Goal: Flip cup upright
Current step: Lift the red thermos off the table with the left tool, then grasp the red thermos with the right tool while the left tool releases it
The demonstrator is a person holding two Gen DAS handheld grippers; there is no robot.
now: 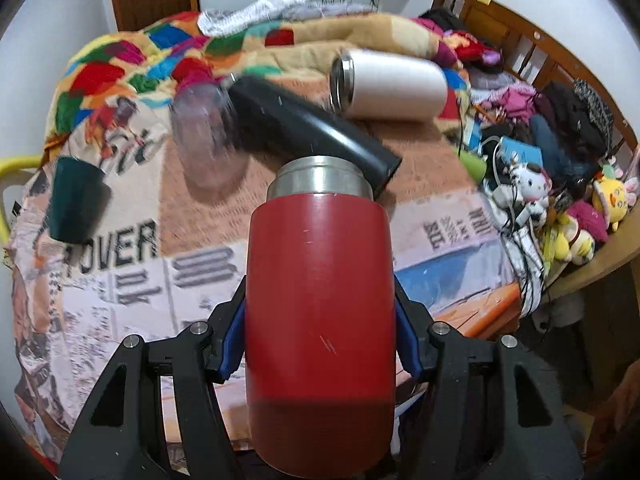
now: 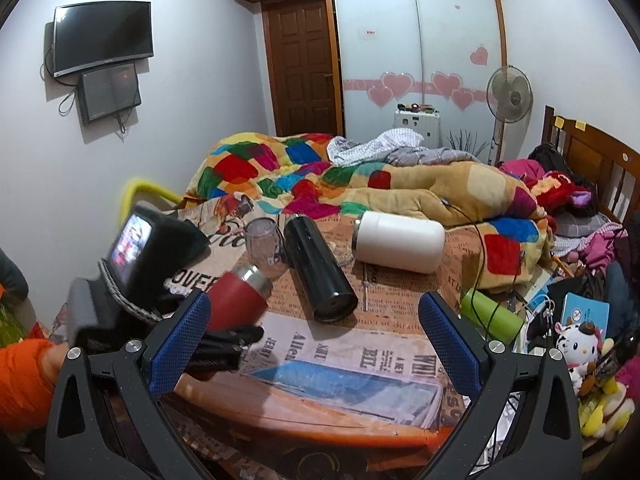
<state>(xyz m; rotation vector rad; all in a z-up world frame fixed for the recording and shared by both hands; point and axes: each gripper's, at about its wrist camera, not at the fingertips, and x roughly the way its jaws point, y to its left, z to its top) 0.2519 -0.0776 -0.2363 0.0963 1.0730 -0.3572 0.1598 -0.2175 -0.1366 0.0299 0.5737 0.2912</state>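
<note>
From the left wrist camera, the left tongs (image 1: 320, 320) pinched a red metal cup with a bare steel rim (image 1: 320, 300), their blue pads (image 1: 233, 344) pressed against its two sides. The cup filled the middle of the view, its steel mouth pointing away from the camera, and it looked lifted off the newsprint-patterned cloth on the bench (image 1: 120, 280). Beyond the mouth a long black cylindrical flask (image 1: 308, 128) lay on its side. Just left of that flask stood a clear plastic tumbler (image 1: 204, 136), blurred. A dark green cup (image 1: 74, 204) sat mouth-down near the left edge. A white cylindrical flask with a steel neck (image 1: 388, 84) lay on its side farther back, against a colourful patchwork quilt (image 1: 132, 60). Plush toys (image 1: 532, 188) crowded the right side.

From the right wrist camera, the right tongs (image 2: 314, 332) stood spread wide with nothing between the blue pads (image 2: 180, 340). The red cup (image 2: 238, 300) showed at lower left, tilted with its steel mouth up and away, held above the cloth (image 2: 360, 352) by the left tongs (image 2: 224, 344), which were largely hidden behind the right tongs' left finger. The black flask (image 2: 318, 268) lay near the middle, the clear tumbler (image 2: 262, 248) just beside its far end, and the white flask (image 2: 400, 242) to its right. A lime green bottle (image 2: 490, 314) lay at the right edge of the bench. A wall-mounted television (image 2: 103, 36) hung at upper left.
</note>
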